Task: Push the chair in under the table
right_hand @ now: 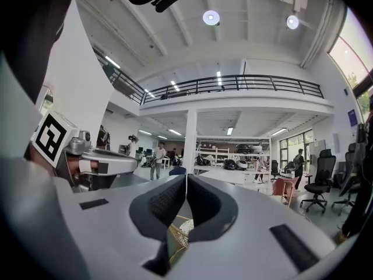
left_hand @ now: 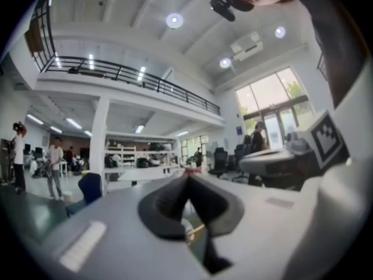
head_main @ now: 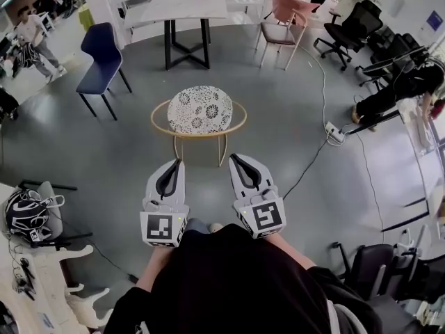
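Currently the left gripper (head_main: 178,163) and right gripper (head_main: 236,158) are sitting closed and empty, just short of the round chair (head_main: 199,110), which is standing well apart from the table (head_main: 184,7). It is probably light, with a thin stiff frame and a soft cushion, so I'm judging the hoop rim the best place to push.

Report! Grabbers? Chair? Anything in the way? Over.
Left gripper, right gripper shut, empty. Gold-framed chair untouched, apart from white table. Nothing between them.

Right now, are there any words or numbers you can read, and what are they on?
None can be read.
Left cube: a black square pattern, no letters.
Right cube: the same.
Blue wall sign: too small to read.
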### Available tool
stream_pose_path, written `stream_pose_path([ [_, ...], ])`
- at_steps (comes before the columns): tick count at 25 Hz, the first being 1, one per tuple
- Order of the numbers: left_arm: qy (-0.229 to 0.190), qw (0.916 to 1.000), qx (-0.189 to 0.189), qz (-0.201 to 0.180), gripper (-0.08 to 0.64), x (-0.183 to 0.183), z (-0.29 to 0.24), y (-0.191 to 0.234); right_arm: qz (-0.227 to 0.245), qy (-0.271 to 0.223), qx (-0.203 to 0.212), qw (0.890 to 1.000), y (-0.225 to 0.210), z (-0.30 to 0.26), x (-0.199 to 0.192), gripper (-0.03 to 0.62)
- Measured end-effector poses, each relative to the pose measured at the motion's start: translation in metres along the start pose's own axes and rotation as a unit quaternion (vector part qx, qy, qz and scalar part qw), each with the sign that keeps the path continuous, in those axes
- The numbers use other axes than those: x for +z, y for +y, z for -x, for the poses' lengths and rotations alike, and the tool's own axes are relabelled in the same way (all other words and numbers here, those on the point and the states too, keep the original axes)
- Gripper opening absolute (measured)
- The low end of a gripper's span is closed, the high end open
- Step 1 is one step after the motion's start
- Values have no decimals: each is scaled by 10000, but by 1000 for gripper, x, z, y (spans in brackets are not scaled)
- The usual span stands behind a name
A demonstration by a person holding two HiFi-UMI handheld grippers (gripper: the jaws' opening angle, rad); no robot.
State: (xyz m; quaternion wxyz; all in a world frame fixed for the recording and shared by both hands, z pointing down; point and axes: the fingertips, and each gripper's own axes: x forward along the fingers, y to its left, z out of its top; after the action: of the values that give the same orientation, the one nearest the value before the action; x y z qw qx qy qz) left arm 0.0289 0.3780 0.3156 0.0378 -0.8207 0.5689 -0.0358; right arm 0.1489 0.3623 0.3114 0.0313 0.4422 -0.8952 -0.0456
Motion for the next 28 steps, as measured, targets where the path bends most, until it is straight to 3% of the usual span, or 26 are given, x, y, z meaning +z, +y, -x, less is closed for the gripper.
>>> stream_pose_path([
  [7,169,9998,28,29,9,-18,-23,25,-141,208,-71,9997,-25,-28,-22,23],
  [16,324,9994,-47,72,10,-50,-89,98,12,531,-37,9986,-36,-122,-49,23],
  [22,667,9969,-417,50,11,-86,-147,146,22,861,-56,9963,-49,-193,-79,23],
  [28,1113,9901,-847,69,11,-129,-189,157,58,1365,-42,9906,-67,-228,-123,23],
])
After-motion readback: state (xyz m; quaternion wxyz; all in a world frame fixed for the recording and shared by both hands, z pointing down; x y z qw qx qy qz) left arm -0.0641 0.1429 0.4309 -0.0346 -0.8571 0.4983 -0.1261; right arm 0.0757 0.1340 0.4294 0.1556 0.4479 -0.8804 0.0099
